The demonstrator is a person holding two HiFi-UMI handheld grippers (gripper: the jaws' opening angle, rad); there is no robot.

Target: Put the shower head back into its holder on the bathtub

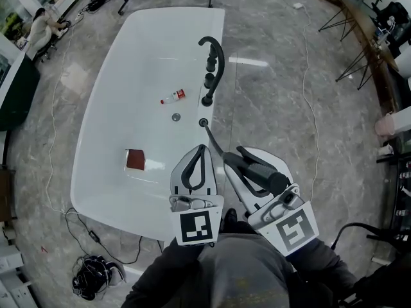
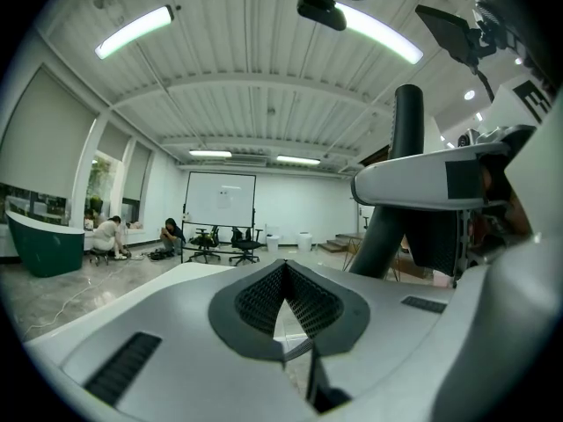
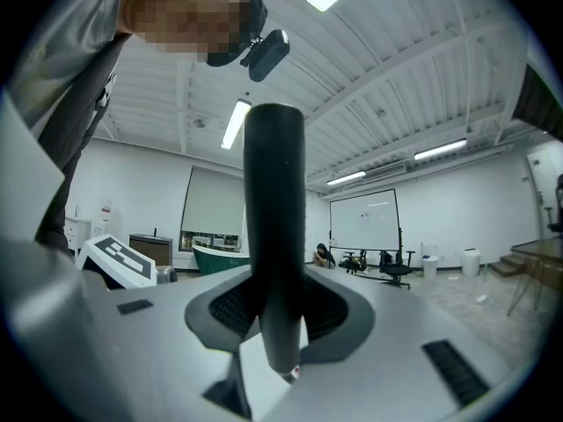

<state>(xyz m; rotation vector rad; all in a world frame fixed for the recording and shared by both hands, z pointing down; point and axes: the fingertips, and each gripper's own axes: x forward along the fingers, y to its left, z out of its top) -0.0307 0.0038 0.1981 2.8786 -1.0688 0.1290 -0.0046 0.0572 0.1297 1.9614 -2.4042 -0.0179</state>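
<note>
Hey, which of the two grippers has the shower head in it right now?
The right gripper: its jaws are clamped on the dark shower head handle, while the left gripper has its jaws closed on nothing.

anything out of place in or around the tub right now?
Yes. A small bottle lies on its side on the bathtub floor near the drain, and a reddish-brown square lies loose nearer the person. The shower head is undocked, clamped in the right gripper, its hose trailing back to the rim.
</note>
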